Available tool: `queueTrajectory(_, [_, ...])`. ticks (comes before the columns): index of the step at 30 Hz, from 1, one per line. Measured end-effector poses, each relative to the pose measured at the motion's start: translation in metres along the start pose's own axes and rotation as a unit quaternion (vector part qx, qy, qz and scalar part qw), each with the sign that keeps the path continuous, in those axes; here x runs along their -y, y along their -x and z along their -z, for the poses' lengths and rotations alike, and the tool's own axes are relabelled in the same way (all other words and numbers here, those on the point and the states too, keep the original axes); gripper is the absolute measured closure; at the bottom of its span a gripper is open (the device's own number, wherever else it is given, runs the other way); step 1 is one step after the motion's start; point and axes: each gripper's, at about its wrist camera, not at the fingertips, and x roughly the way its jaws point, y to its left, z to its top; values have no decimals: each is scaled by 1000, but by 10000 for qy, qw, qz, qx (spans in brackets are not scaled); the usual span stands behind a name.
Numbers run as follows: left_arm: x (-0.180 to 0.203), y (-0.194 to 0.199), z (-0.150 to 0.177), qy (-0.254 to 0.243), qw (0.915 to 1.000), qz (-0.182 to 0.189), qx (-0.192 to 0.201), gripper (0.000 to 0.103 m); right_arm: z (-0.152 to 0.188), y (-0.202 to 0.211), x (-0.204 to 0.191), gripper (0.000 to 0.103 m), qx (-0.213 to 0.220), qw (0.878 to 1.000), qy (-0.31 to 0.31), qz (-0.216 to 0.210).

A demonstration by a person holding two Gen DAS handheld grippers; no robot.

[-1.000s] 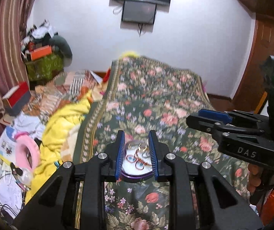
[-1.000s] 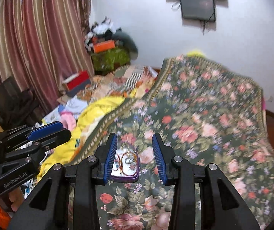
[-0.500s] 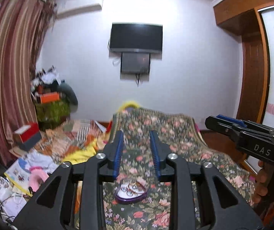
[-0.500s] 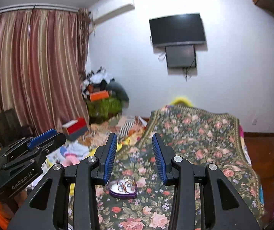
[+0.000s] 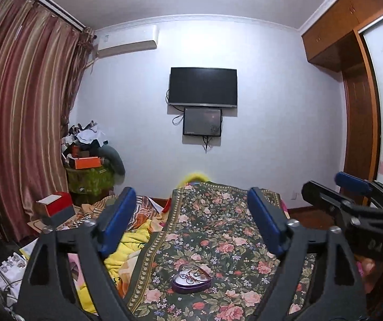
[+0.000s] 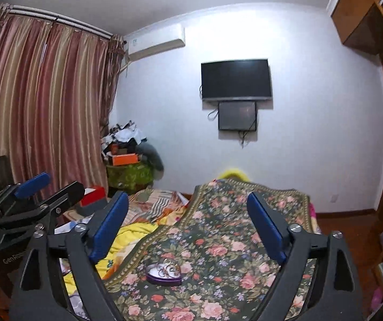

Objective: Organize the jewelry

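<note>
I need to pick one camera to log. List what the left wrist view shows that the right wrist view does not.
Only the left wrist view shows the right tool from the side, at its right edge. Only the right wrist view shows the left tool from the side, at its left edge. Both show the purple heart-shaped box holding jewelry on the floral bedspread, the wall TV, the striped curtains, and wide-open fingers holding nothing.

I have raised both grippers clear of the purple heart-shaped jewelry box (image 5: 191, 282). Left gripper (image 5: 192, 223) and right gripper (image 6: 188, 227) jaws now spread wide. The box now sits low at 6 o'clock.
</note>
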Motion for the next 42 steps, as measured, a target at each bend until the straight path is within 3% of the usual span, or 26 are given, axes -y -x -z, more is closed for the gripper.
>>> queueTrajectory(4, [-3,4,1,4,10000,-54,1,10,1,4,-4,12,23,9999,98,84])
queueTrajectory(7, [-6,9,1,31,10000,-88,13,8,1,6,-3,0,44,9999,54,99])
queueTrajectory(42, [-2,2,12,-41,9994,-247,-232,1,6,12,4,0,-91,9999,-13,135])
